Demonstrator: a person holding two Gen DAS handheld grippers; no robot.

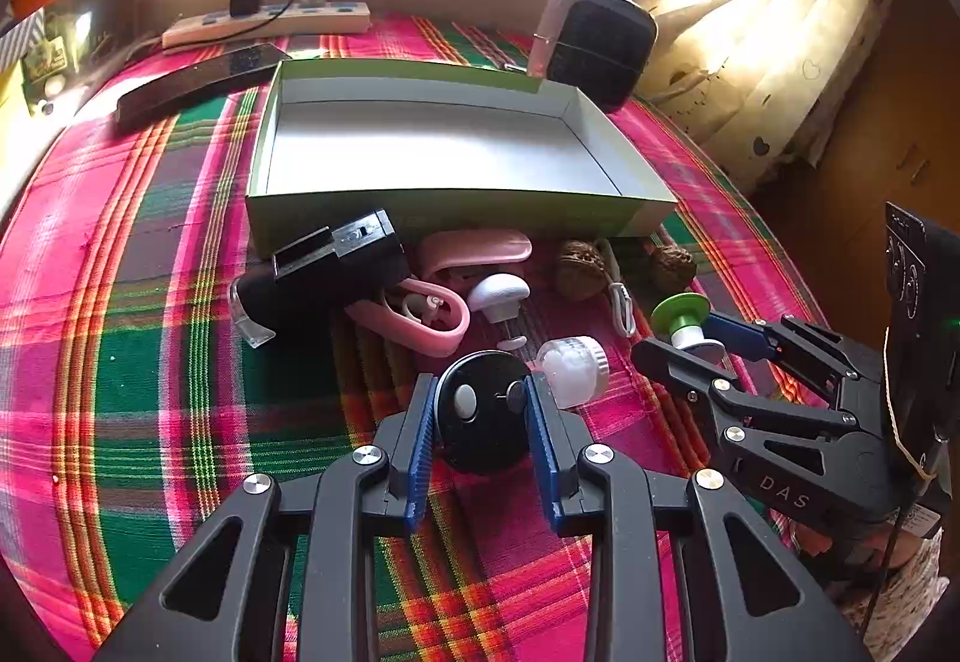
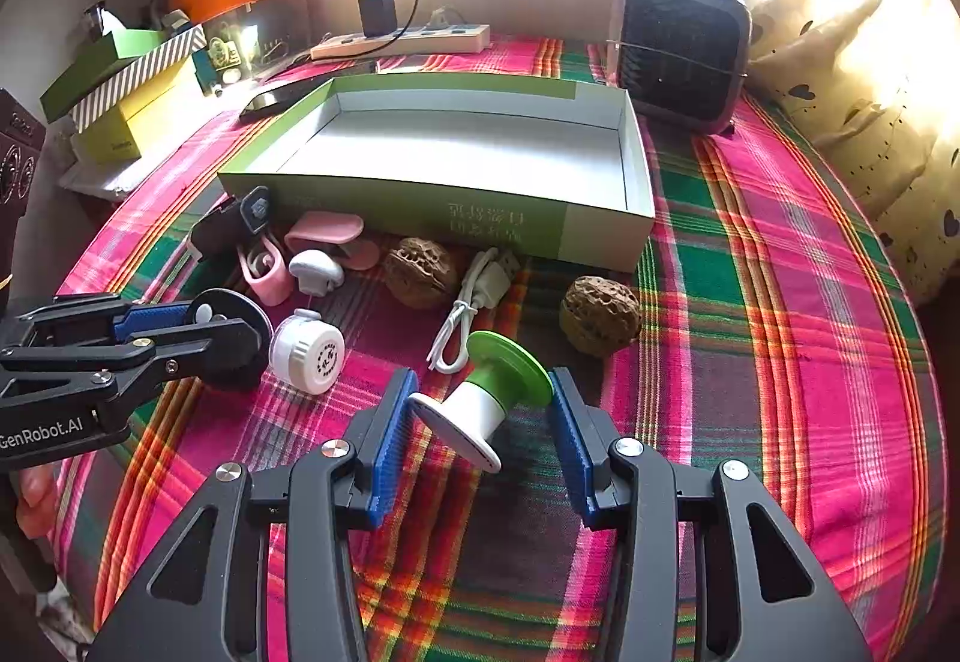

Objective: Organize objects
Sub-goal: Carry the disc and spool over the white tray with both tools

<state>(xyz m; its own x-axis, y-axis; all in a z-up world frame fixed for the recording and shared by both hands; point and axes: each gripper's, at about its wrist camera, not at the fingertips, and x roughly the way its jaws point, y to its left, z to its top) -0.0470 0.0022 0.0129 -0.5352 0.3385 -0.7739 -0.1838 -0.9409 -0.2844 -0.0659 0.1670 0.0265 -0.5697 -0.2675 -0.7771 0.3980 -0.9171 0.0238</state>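
Note:
An empty green box stands on the plaid cloth. In front of it lie small objects. My left gripper has its blue pads against both sides of a black disc. My right gripper is open around a green and white spool lying tilted on the cloth, with a gap at each pad. A clear white-capped jar lies between the two grippers.
Two walnuts, a white USB cable, pink clips, a white mushroom-shaped piece and a black gadget lie before the box. Behind it are a power strip, a phone and a black fan.

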